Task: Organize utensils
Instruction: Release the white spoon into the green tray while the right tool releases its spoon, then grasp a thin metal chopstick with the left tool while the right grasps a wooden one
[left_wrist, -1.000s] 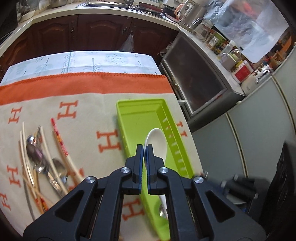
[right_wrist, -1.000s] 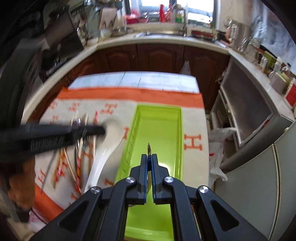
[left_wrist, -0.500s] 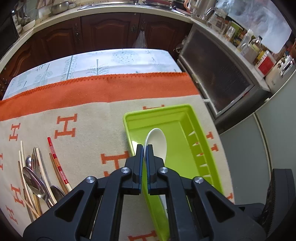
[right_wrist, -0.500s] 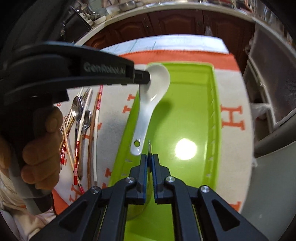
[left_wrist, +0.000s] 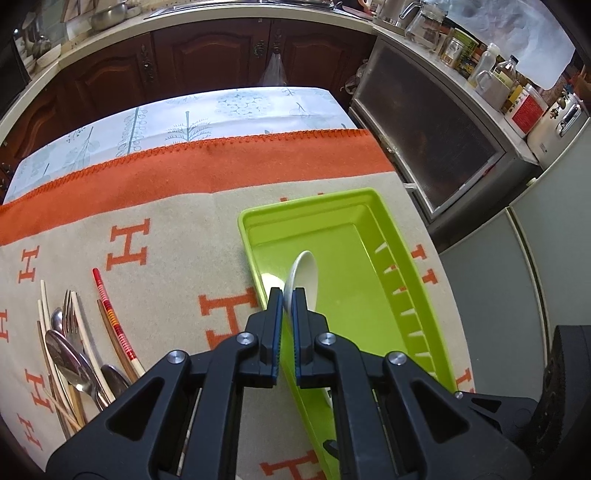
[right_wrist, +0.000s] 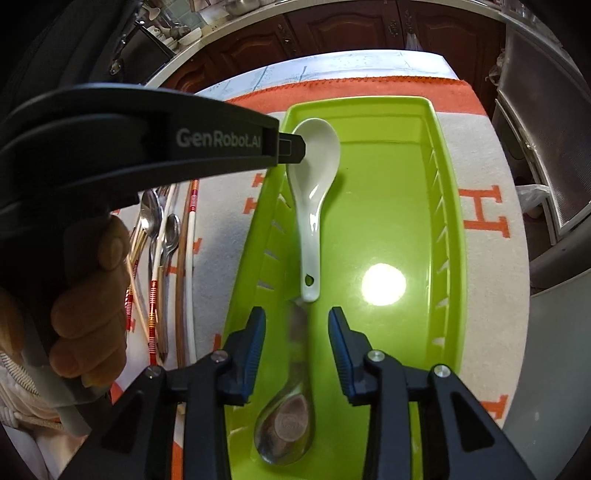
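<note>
Kitchen table w/ orange-and-beige H cloth (left_wrist: 155, 206); green tray (right_wrist: 448, 236) sits on it. My left gripper (left_wrist: 287, 301) is clenched on the white spoon's (right_wrist: 314, 173) bowel rim, spoon inside tray. My right gripper (right_wrist: 297, 325) jaws are opening, blurry metal spoon (right_wrist: 286, 428) between them, untouched, in tray. Remaining cutlery (left_wrist: 74, 350) lies left on cloth.

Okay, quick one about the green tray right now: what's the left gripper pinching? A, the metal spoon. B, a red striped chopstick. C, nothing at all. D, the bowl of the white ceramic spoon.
D: in the right wrist view the left gripper is clamped on the bowl rim of the white ceramic spoon inside the green tray, while the metal spoon lies free between the right gripper's opening jaws.
</note>
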